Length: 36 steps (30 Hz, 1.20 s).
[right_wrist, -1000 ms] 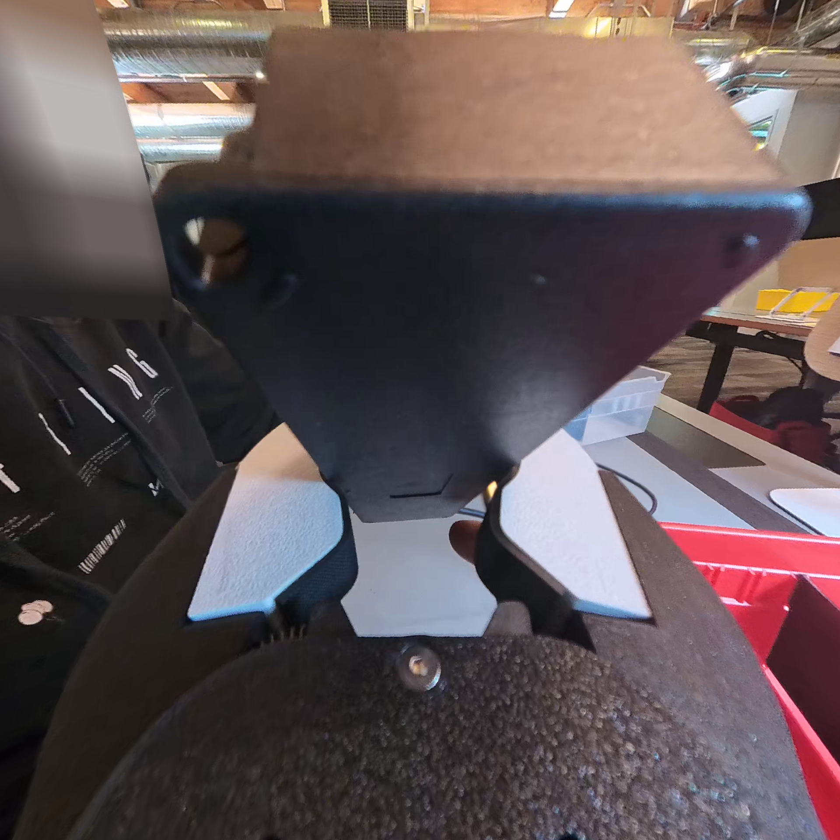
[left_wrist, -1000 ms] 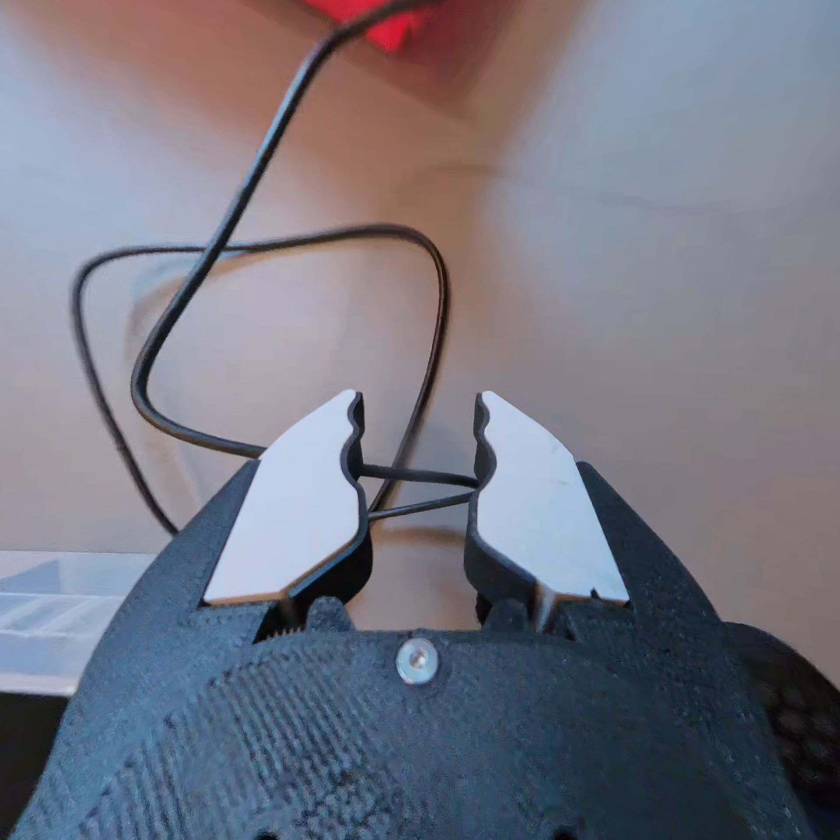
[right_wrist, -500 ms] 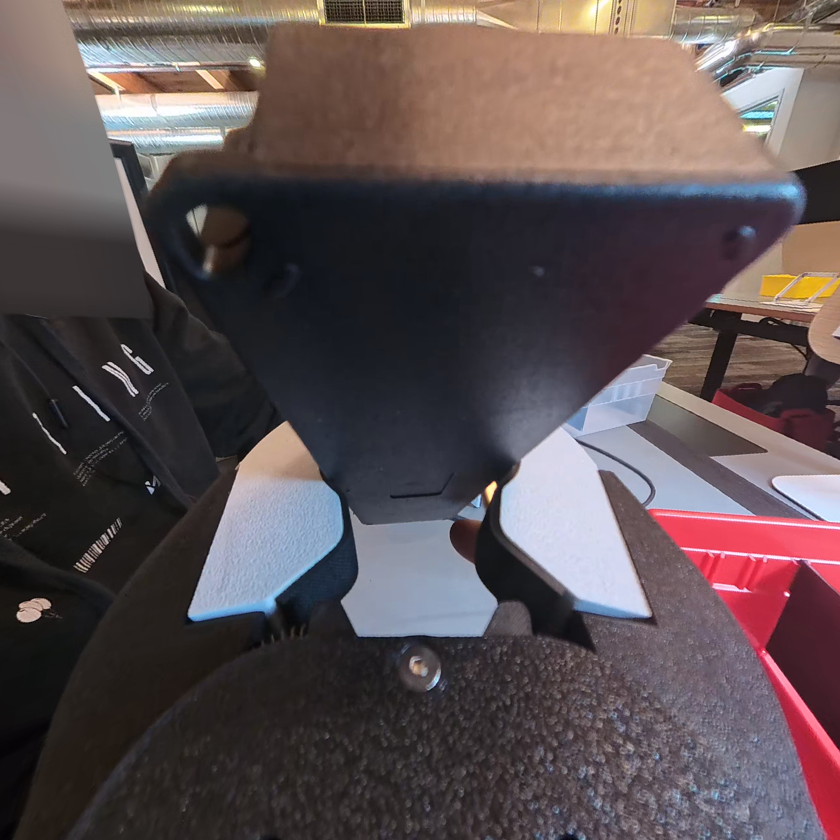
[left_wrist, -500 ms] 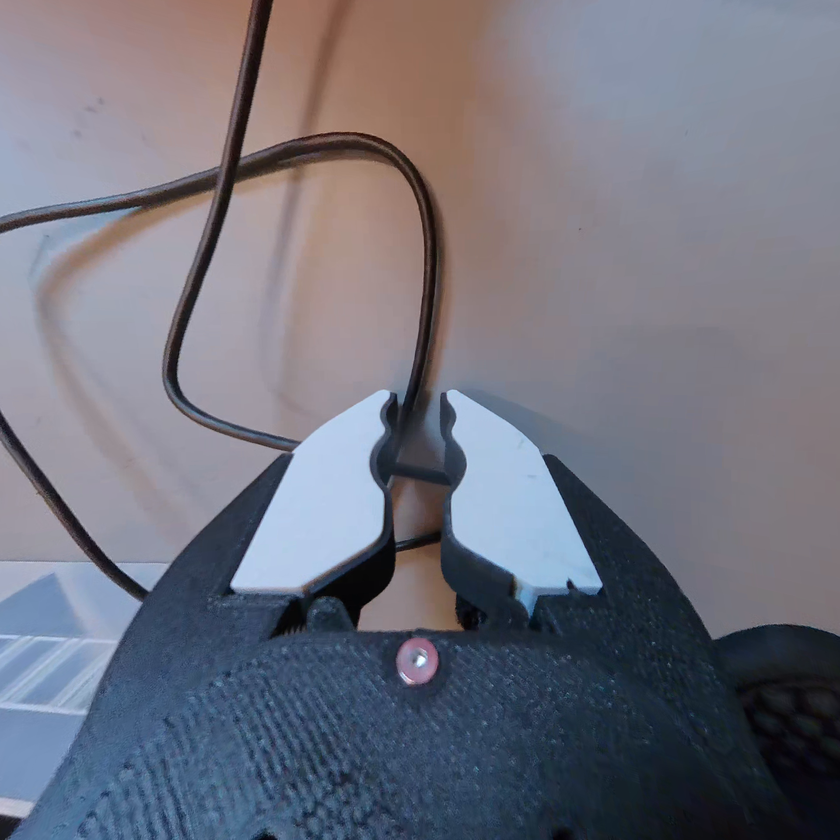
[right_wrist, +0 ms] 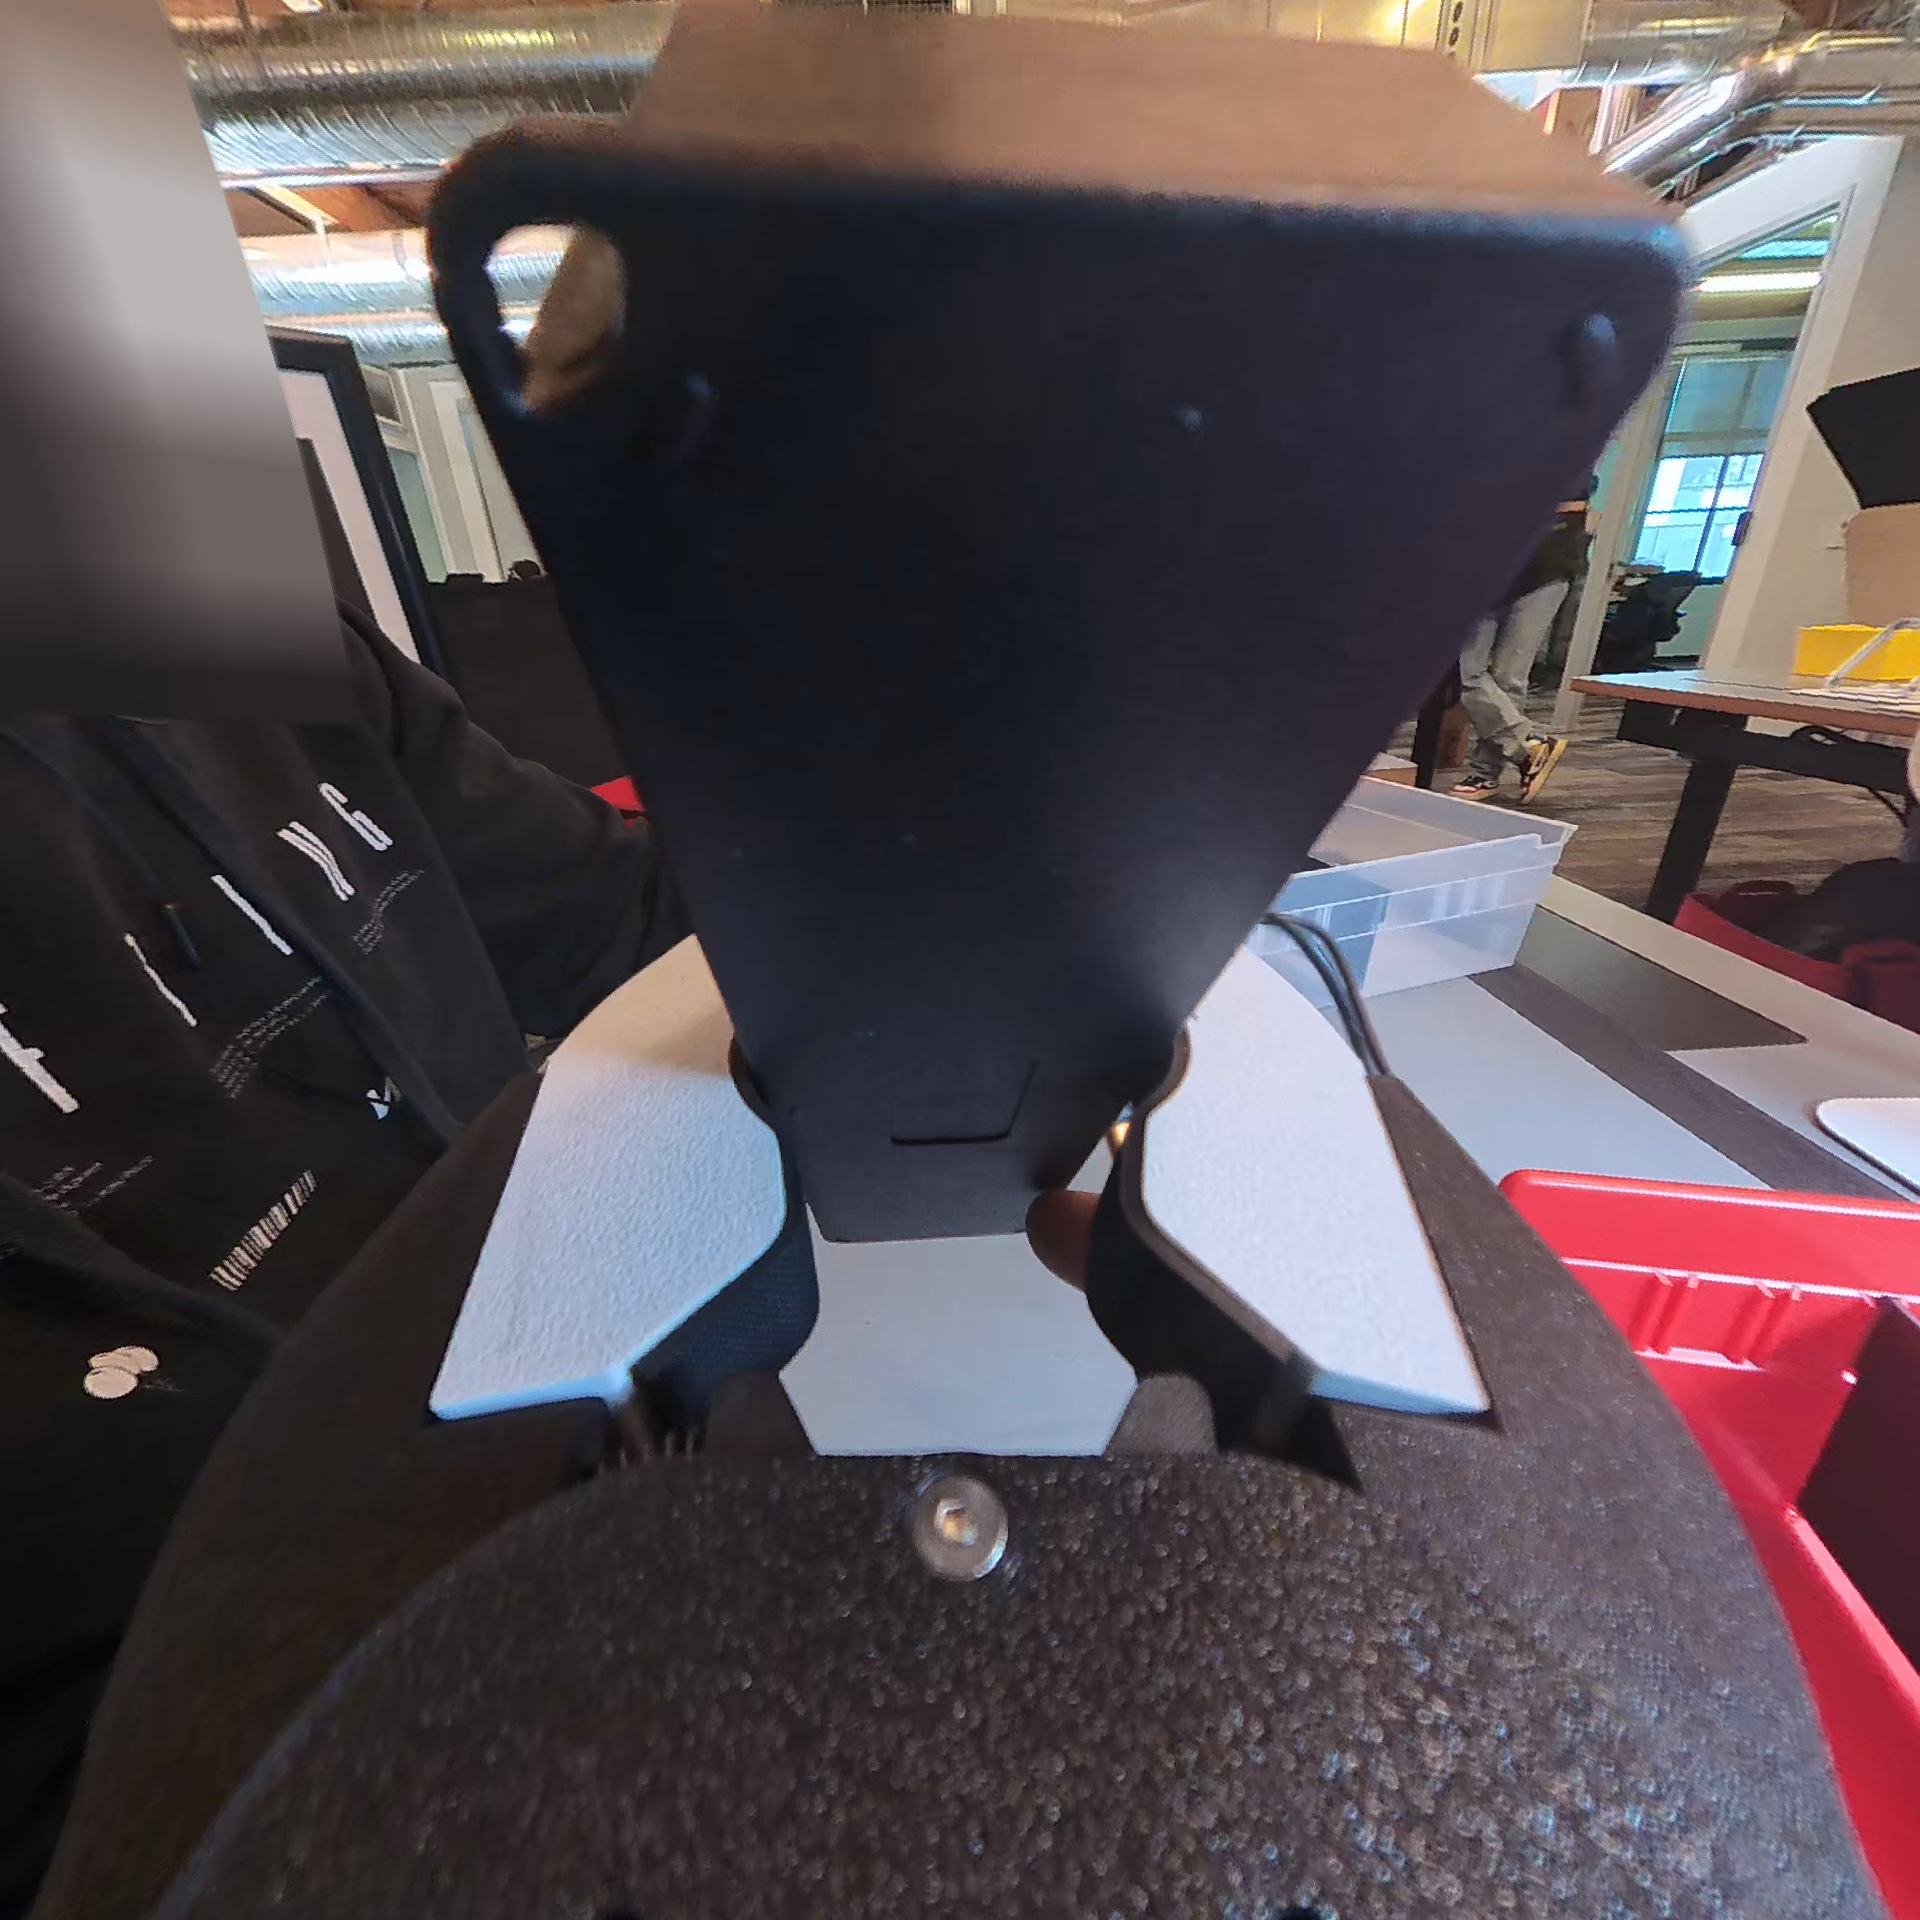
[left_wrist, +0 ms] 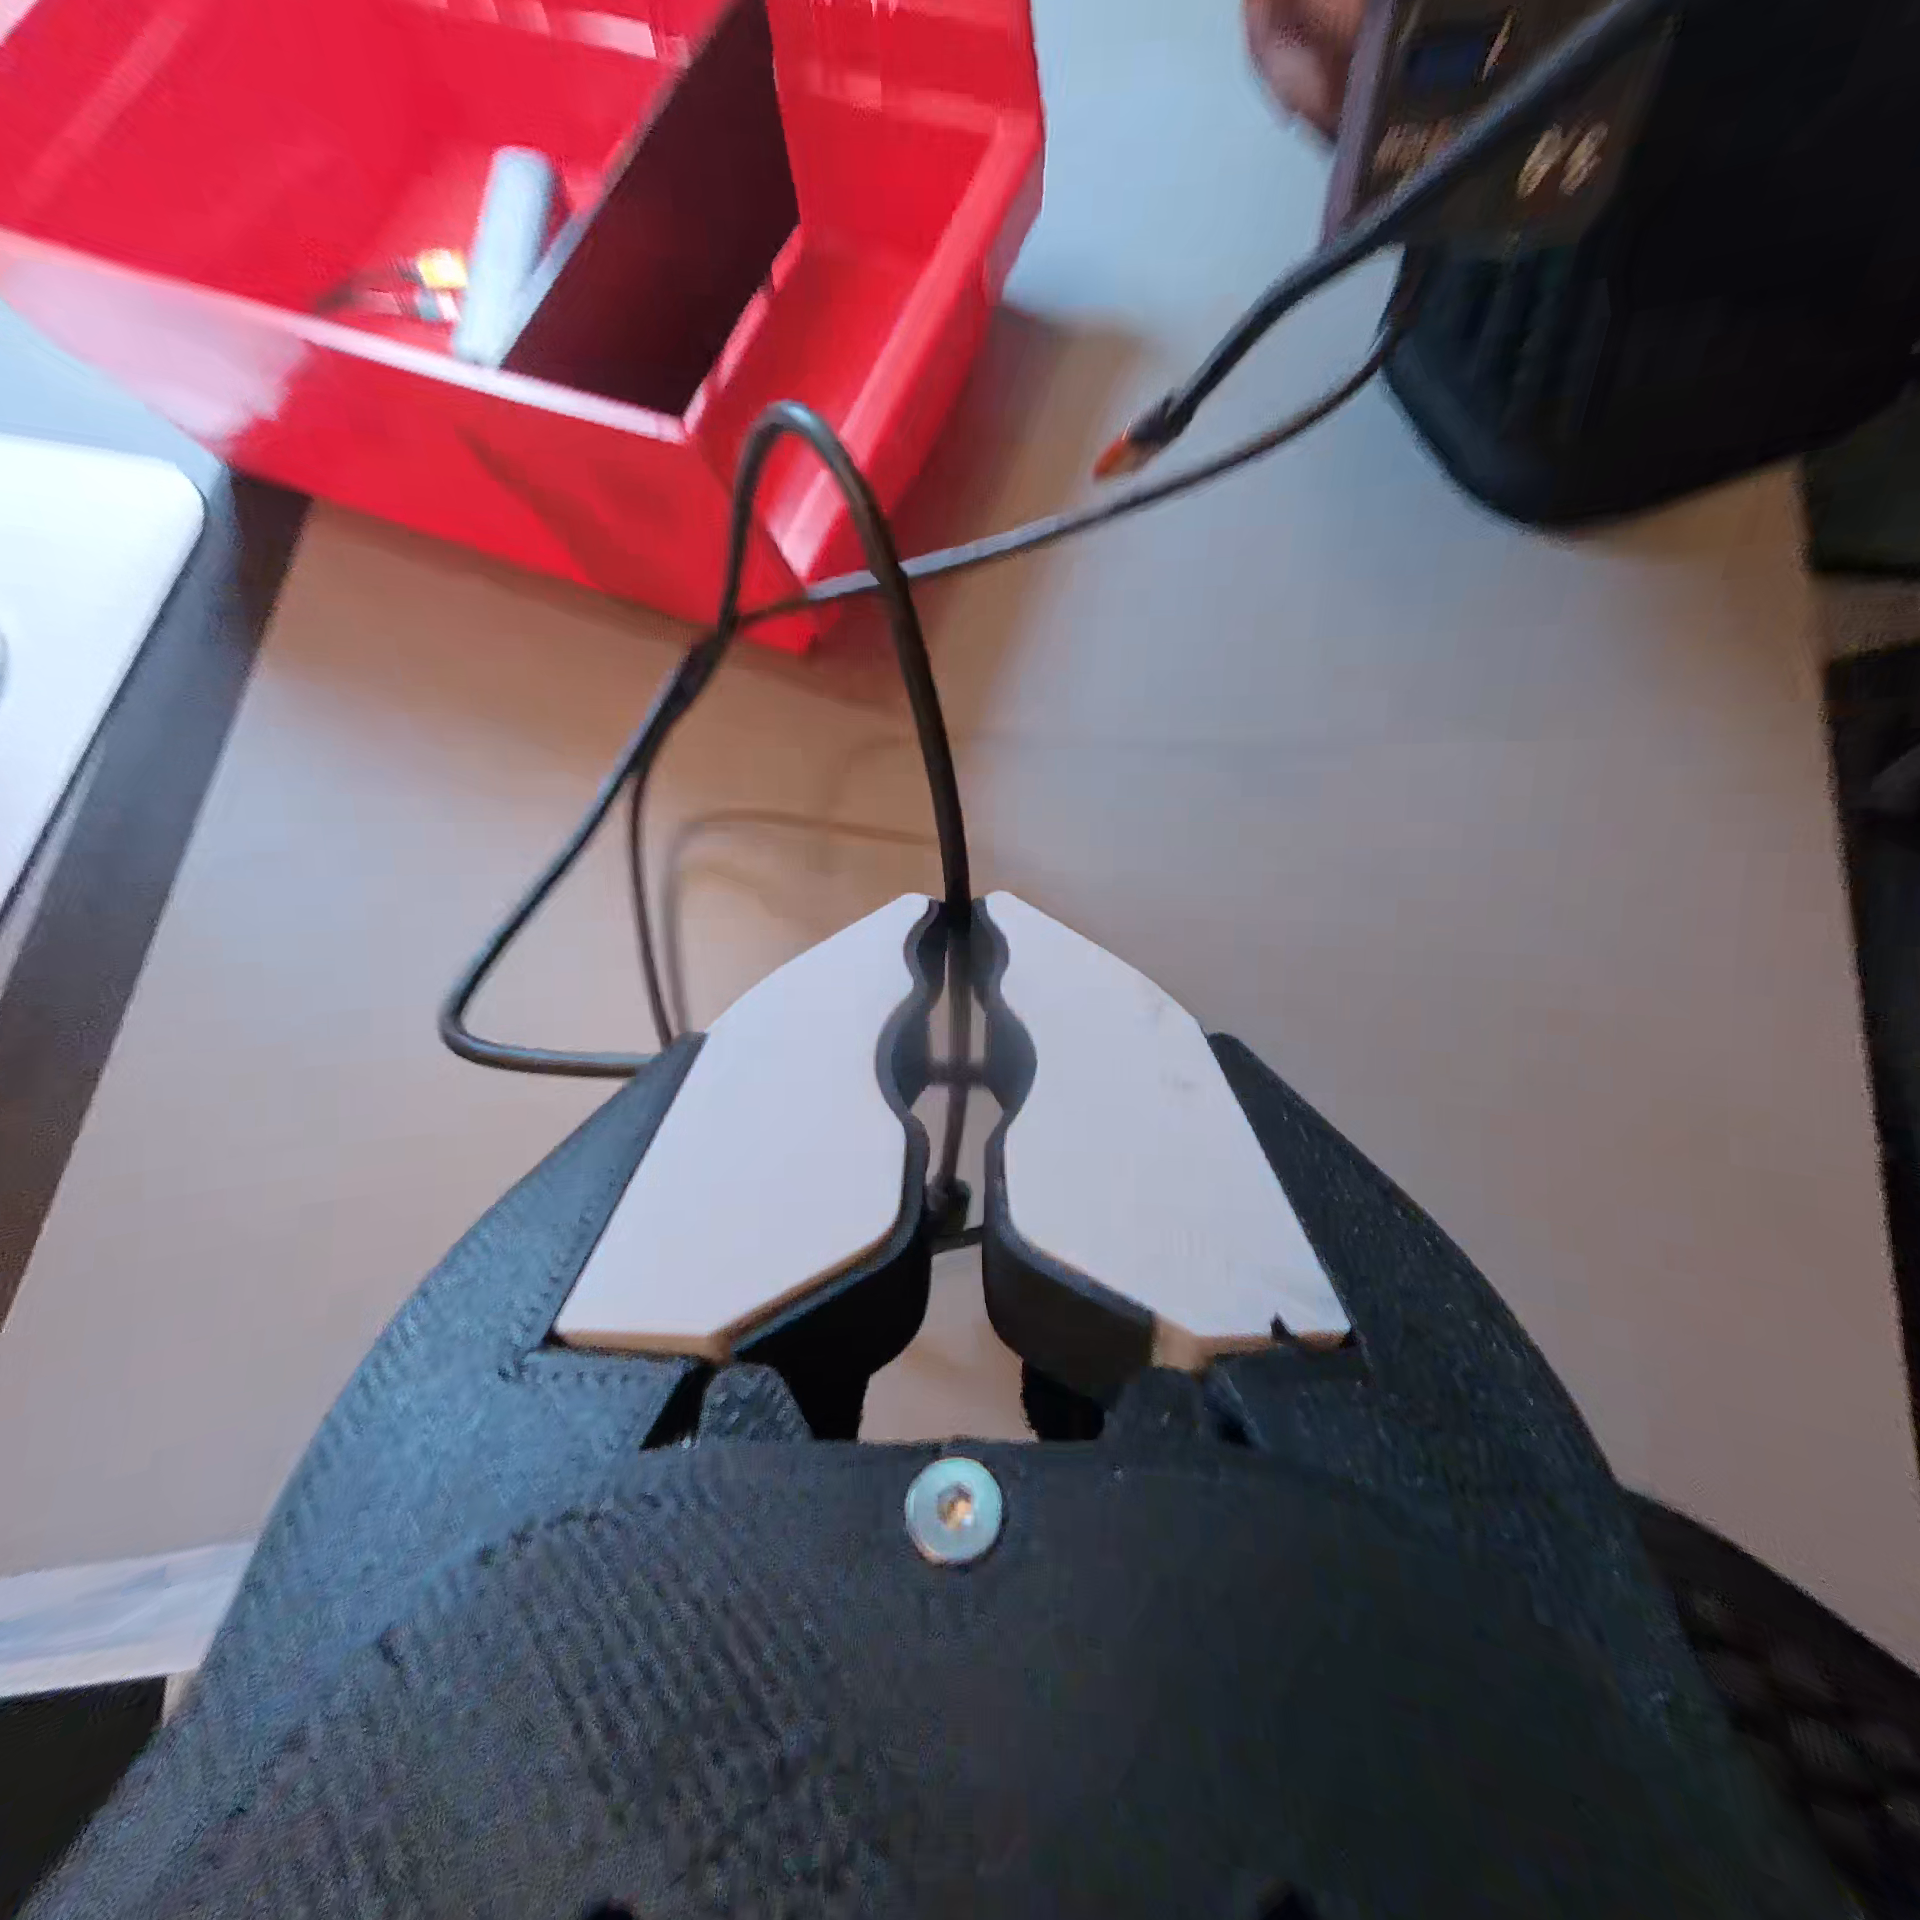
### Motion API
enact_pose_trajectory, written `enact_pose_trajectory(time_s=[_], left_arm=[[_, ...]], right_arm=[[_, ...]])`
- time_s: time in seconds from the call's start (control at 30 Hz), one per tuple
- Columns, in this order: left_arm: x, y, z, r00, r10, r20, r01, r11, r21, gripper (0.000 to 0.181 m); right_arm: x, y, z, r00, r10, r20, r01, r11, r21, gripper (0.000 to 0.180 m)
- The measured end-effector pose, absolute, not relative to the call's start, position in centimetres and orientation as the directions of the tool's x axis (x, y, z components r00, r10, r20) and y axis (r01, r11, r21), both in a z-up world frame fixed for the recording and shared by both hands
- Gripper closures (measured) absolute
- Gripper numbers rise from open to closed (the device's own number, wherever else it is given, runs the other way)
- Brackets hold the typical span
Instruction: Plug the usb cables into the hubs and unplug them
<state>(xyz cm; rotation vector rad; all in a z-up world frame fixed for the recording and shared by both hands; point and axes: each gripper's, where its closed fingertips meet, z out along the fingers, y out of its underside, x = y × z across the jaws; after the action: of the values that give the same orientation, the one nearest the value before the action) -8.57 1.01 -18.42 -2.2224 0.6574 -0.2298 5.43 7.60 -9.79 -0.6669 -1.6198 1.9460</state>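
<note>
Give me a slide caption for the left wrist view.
Left claw shut on thin black USB cable, its loose plug dangling near a red plastic bin on the beige tabletop.

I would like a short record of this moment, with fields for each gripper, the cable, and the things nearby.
left gripper: shut on the thin black cable
right gripper: holds a flat black hub upright between its fingers
cable end: bare plug hangs in the air, not plugged in
nearby: red plastic bin, clear plastic tray
surface: beige table
</note>
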Motion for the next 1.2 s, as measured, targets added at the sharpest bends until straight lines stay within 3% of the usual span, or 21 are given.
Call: enact_pose_trajectory(time_s=[0.2, 0.4, 0.53, 0.7, 0.93, 1.2], left_arm=[[-7.5, 0.3, -11.6, 0.852, -0.52, -0.061, -0.28, -0.355, -0.892, 0.177], [-6.8, -0.4, -7.9, 0.87, -0.47, -0.151, -0.296, -0.251, -0.921, 0.177], [-6.6, 0.5, -9.3, 0.877, -0.452, -0.163, -0.321, -0.3, -0.898, 0.177], [-3.0, 1.8, -13.4, 0.81, -0.57, -0.141, -0.41, -0.376, -0.831, 0.177], [1.2, 2.1, -16.5, 0.74, -0.67, -0.064, -0.453, -0.426, -0.783, 0.176], [-0.2, 3.4, -18.0, 0.854, -0.512, 0.096, -0.28, -0.606, -0.744, 0.177]], right_arm=[[5.9, 7.9, -9.1, -0.746, 0.665, -0.041, -0.098, -0.17, -0.98, 0.115], [6.2, 7.9, -9.2, -0.739, 0.674, -0.009, -0.095, -0.117, -0.989, 0.115], [5.6, 5.2, -12.4, -0.746, 0.66, 0.087, -0.015, 0.114, -0.993, 0.115], [4.7, 1.0, -16.7, -0.769, 0.586, 0.256, 0.04, 0.443, -0.896, 0.115], [2.8, 2.3, -16.9, -0.634, 0.653, 0.414, 0.03, 0.556, -0.831, 0.115], [0.9, 4.2, -17.4, -0.479, 0.683, 0.552, 0.06, 0.652, -0.756, 0.115]])
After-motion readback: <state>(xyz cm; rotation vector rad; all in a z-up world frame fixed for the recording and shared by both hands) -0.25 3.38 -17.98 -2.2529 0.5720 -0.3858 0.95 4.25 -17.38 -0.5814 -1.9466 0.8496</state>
